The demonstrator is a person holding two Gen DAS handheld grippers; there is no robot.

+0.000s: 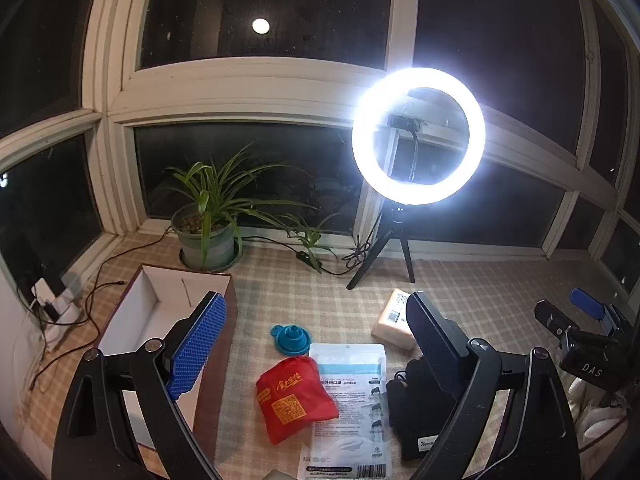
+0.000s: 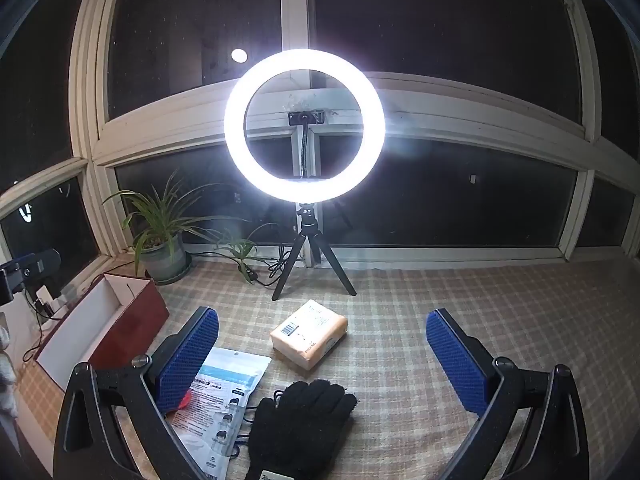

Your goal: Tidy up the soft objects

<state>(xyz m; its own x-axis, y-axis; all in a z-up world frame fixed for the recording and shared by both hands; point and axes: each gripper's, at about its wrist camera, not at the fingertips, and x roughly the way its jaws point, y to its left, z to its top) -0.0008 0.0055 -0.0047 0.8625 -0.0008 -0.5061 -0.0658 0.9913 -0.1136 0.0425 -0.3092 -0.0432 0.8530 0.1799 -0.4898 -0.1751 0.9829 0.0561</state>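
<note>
On the checked cloth lie a red fabric pouch (image 1: 294,398), a white mask packet (image 1: 346,400), a black knit glove (image 1: 416,404), a peach tissue pack (image 1: 394,320) and a blue folding funnel (image 1: 291,338). My left gripper (image 1: 316,320) is open and empty above the pouch and packet. My right gripper (image 2: 322,344) is open and empty above the glove (image 2: 298,428), with the tissue pack (image 2: 308,334) ahead and the packet (image 2: 224,396) to its left. An open brown box (image 1: 136,344) with white inside stands at the left; it also shows in the right wrist view (image 2: 92,332).
A lit ring light on a tripod (image 2: 304,128) stands at the back by the window. A potted plant (image 1: 208,224) and cables (image 1: 96,288) sit at the back left. The right gripper's body (image 1: 584,332) shows at the right edge.
</note>
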